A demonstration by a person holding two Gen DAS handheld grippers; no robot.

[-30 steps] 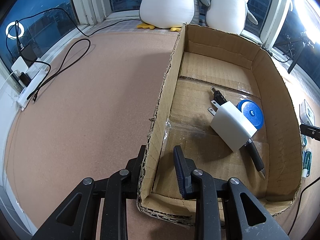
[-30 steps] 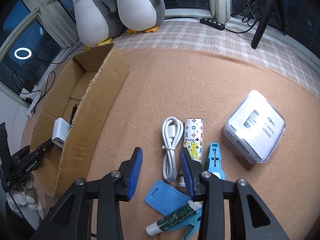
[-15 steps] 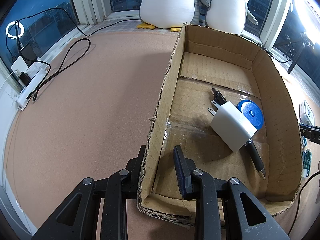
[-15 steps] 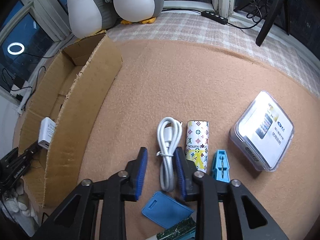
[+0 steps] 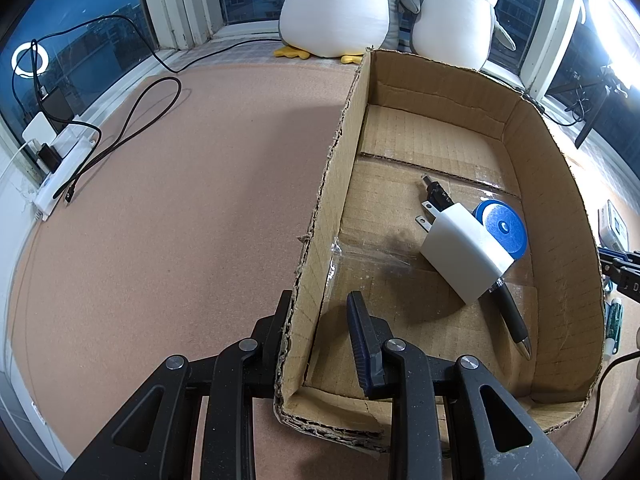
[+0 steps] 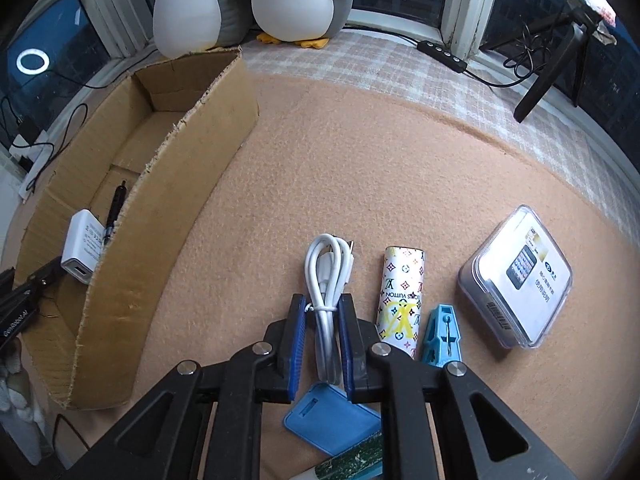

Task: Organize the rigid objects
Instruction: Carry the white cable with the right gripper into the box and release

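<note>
My left gripper [image 5: 320, 316] is shut on the near left wall of the open cardboard box [image 5: 552, 184], one finger outside and one inside. In the box lie a white charger [image 5: 464, 256], a black pen [image 5: 512, 320] and a blue round disc [image 5: 502, 228]. On the carpet right of the box, my right gripper [image 6: 322, 320] is shut on a coiled white cable [image 6: 326, 272], pads pressing both sides. Beside the cable lie a patterned tube [image 6: 402, 292], a blue clip [image 6: 444, 336], a clear plastic case [image 6: 516, 280], a blue card holder [image 6: 328, 416] and a green tube [image 6: 352, 460].
Two plush penguins [image 5: 340, 8] stand on the sill behind the box. A power strip [image 5: 60, 160] with black cords lies at the far left. A switch cord [image 6: 440, 50] and a black stand [image 6: 548, 76] sit by the window at the right.
My right gripper moved forward over the white cable and closed on it. The left gripper and the box stayed still.
</note>
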